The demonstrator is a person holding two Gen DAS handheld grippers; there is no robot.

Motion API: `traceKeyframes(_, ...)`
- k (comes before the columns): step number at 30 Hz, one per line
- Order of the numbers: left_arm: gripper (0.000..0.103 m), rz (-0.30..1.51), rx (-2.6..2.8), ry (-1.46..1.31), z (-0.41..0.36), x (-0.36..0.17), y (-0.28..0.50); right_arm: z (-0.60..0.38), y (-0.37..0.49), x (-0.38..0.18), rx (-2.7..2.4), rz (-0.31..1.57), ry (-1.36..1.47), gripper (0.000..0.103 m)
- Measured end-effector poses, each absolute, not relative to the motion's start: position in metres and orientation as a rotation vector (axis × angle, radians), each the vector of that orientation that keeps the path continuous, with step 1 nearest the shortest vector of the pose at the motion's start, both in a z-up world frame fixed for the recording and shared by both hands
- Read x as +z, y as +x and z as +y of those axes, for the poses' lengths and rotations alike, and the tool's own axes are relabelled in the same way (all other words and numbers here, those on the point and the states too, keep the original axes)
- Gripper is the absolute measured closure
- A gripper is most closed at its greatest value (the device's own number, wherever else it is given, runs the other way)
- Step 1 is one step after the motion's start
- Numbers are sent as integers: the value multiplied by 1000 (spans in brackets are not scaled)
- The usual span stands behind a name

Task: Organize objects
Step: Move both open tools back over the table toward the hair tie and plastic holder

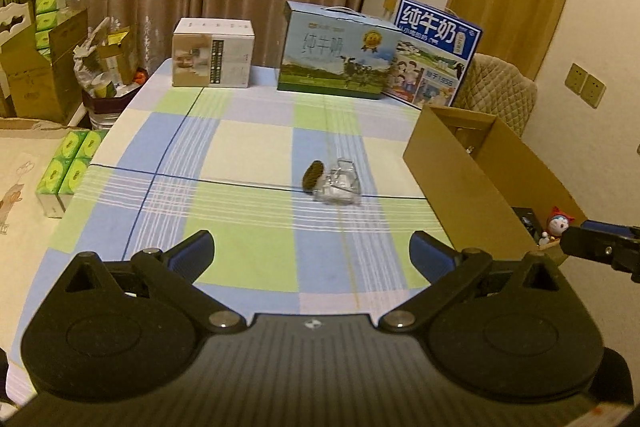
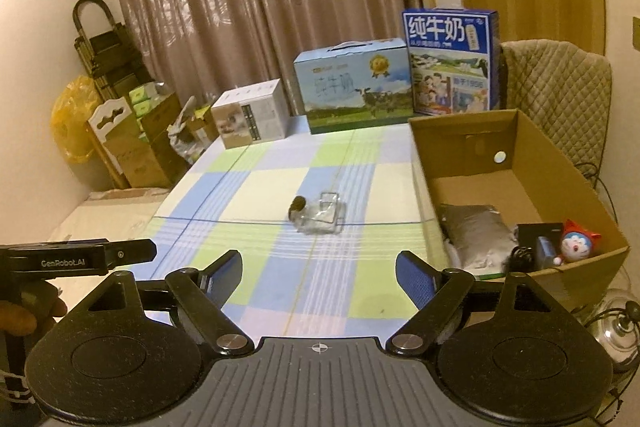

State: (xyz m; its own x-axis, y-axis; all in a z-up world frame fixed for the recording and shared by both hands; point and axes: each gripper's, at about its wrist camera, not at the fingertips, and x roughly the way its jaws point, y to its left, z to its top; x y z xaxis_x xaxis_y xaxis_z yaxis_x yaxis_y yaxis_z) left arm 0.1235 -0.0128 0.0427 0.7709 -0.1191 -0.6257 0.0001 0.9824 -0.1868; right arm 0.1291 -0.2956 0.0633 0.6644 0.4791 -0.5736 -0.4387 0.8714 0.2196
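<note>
A clear glass jar with a dark cork stopper (image 1: 334,183) lies on its side in the middle of the checked tablecloth (image 1: 248,147); it also shows in the right wrist view (image 2: 318,215). An open cardboard box (image 2: 520,163) stands at the table's right edge and holds a grey pouch (image 2: 474,233), a black object (image 2: 536,239) and a Doraemon figure (image 2: 576,245). The box also shows in the left wrist view (image 1: 472,179). My left gripper (image 1: 312,247) is open and empty, short of the jar. My right gripper (image 2: 320,267) is open and empty, also short of it.
Two milk cartons (image 1: 340,55) (image 1: 436,51) and a white box (image 1: 214,53) stand along the table's far edge. A padded chair (image 2: 560,95) is behind the cardboard box. Tissue packs (image 1: 68,163) and boxes sit left of the table. Curtains hang behind.
</note>
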Motion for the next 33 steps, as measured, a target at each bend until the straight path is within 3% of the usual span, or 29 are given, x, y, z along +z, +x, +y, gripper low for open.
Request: traceKeyframes(33,1,768,-69,-109,17,-17,205,-222,208,-13,551,762,13,22)
